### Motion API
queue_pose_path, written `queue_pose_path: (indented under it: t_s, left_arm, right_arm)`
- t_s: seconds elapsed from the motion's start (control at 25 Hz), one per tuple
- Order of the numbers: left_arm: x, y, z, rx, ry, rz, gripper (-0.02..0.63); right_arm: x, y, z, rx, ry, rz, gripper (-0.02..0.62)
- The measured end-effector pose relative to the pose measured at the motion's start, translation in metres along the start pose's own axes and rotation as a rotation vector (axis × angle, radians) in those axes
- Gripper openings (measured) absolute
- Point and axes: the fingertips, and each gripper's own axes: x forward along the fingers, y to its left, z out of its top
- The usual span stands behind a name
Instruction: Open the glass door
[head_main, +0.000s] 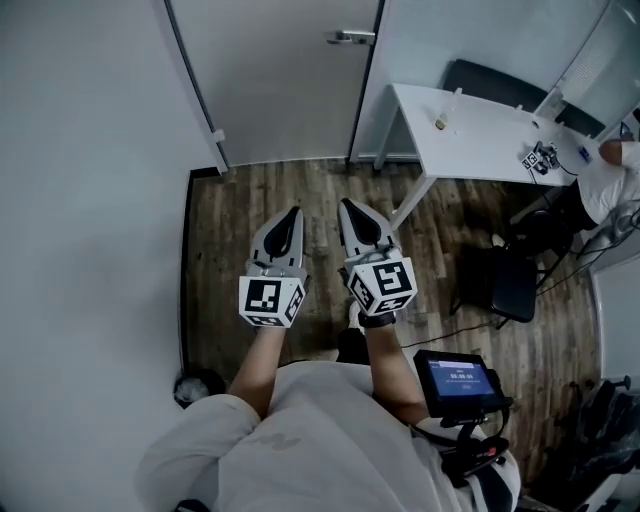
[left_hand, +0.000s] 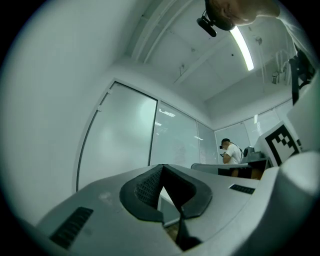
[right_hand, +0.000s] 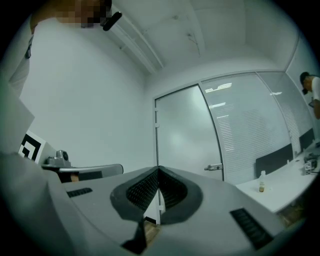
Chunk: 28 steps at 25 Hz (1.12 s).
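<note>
Frosted glass door (head_main: 280, 80), shut, silver lever handle (head_main: 350, 38) at its right edge. Nearer that handle: white right gripper (head_main: 348, 207) (white left gripper (head_main: 293, 213) beside it, both well short). Jaws clenched, empty.

I read no text, brand, number or sign anywhere.
Small screen (head_main: 458, 380), right of right gripper (head_main: 347, 205) and back toward person's body: pale lines on blue, too small for me to read.
Marker cube (head_main: 268, 300) at rear of left gripper (head_main: 294, 212), marker cube at rear of right gripper: black-and-white square patterns only, no letters or digits I can make out.
</note>
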Motion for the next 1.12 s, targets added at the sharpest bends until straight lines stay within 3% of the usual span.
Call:
queue_pose_path:
  t_s: [0.2,0.32,0.52,0.72,0.84,1.0,1.12]
  left_arm:
    - [0.031,0.002,-0.011,0.061,-0.055,0.077,0.002]
    - [0.106,-0.015,-0.008,0.064,-0.07,0.075,0.002]
    - [0.23,-0.059,0.007,0.107,-0.09,-0.005,0.002]
    - [0.272,-0.08,-0.013,0.154,-0.069,0.003,0.002]
    - [0.3,-0.062,-0.034,0.162,-0.023,0.041,0.002]
    - [0.367,0.003,-0.058,0.15,-0.019,0.039,0.002]
    - [0.383,0.01,-0.062,0.162,-0.024,0.027,0.002]
  right_arm:
    - [0.007,-0.019,-0.008,-0.063,-0.012,0.065,0.002]
    - [0.026,-0.085,0.019,-0.096,-0.039,0.061,0.002]
    - [0.051,-0.202,0.055,-0.107,-0.066,0.016,0.002]
    - [0.063,-0.26,0.048,-0.045,-0.094,-0.008,0.002]
    - [0.095,-0.275,0.029,-0.01,-0.064,0.018,0.002]
    - [0.183,-0.301,0.0,-0.02,-0.032,0.003,0.002]
    - [0.195,-0.31,-0.004,-0.044,-0.024,-0.014,0.002]
